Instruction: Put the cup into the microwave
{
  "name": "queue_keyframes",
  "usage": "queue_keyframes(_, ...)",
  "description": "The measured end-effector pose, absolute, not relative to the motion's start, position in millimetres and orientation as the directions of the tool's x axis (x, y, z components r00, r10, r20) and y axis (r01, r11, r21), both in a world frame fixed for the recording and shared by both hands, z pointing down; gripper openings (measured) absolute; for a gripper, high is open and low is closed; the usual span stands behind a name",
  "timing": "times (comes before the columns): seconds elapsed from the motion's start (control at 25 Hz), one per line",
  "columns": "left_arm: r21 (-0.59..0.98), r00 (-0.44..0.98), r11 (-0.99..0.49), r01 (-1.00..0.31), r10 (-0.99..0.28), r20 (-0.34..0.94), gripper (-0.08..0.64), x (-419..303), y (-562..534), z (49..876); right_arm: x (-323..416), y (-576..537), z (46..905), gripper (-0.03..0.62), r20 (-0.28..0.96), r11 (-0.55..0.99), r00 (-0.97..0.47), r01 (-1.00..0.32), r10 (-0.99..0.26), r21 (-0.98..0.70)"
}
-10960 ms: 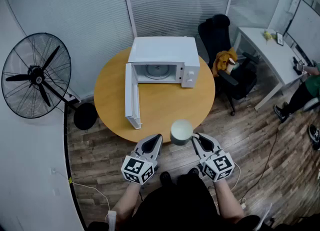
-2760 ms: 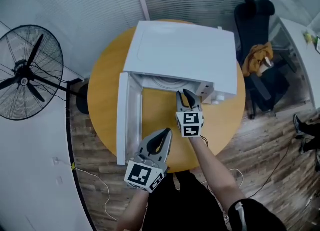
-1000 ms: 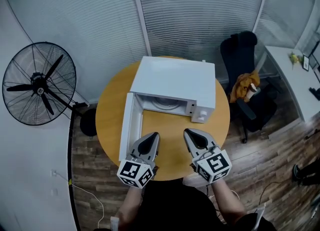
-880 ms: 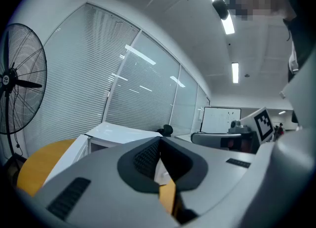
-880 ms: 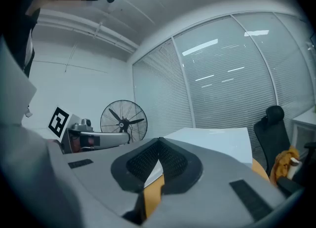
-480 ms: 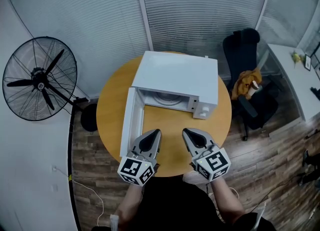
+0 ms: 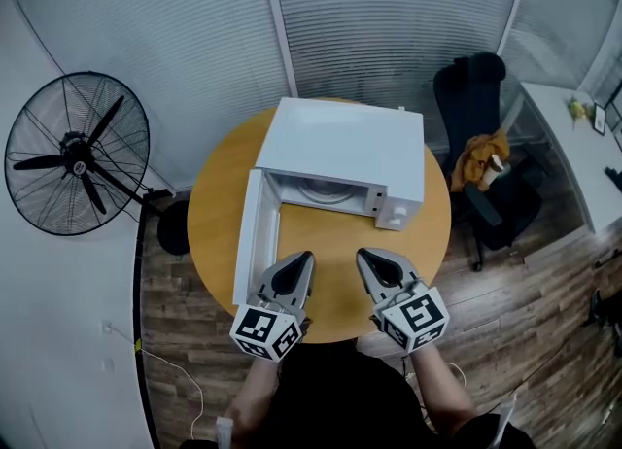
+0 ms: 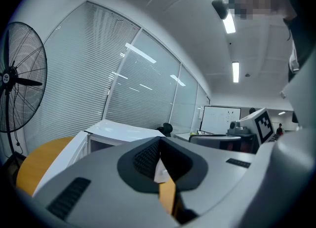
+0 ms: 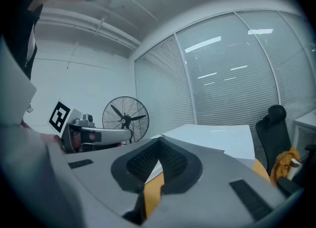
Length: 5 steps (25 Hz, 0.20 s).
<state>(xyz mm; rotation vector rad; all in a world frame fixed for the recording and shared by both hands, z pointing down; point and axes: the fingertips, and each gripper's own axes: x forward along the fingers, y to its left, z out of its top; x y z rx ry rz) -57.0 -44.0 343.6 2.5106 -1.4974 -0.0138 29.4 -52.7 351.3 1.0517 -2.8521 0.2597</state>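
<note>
Both grippers are being held low over the near edge of the round orange wooden table (image 7: 219, 214) in the head view. The left gripper (image 7: 301, 259) and the right gripper (image 7: 363, 257) are being held side by side and apart, tips pointed toward the white box-shaped microwave (image 7: 340, 146). Its white door (image 7: 255, 238) is being shown swung wide open at the left, and a pale round shape (image 7: 319, 189) is being shown inside the cavity; whether that is the cup cannot be told. In the left gripper view, the left gripper (image 8: 159, 141) is being shown with its jaws pressed together at the tips and nothing between them, the microwave (image 8: 123, 131) lying beyond. In the right gripper view, the right gripper (image 9: 159, 143) is likewise being shown closed and empty, with the black round pedestal fan (image 9: 125, 116) standing beyond at the left.
</note>
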Motion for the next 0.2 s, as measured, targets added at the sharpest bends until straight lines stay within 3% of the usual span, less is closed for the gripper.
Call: queue_keyframes(0.2,0.190,0.487,-0.463,-0.866,-0.867,0.105,-0.005,-52.9,-47.7,346.1,30.9,-55.9,350.7,0.008,0.133,0.751,-0.762,-0.647,-0.633,-0.130)
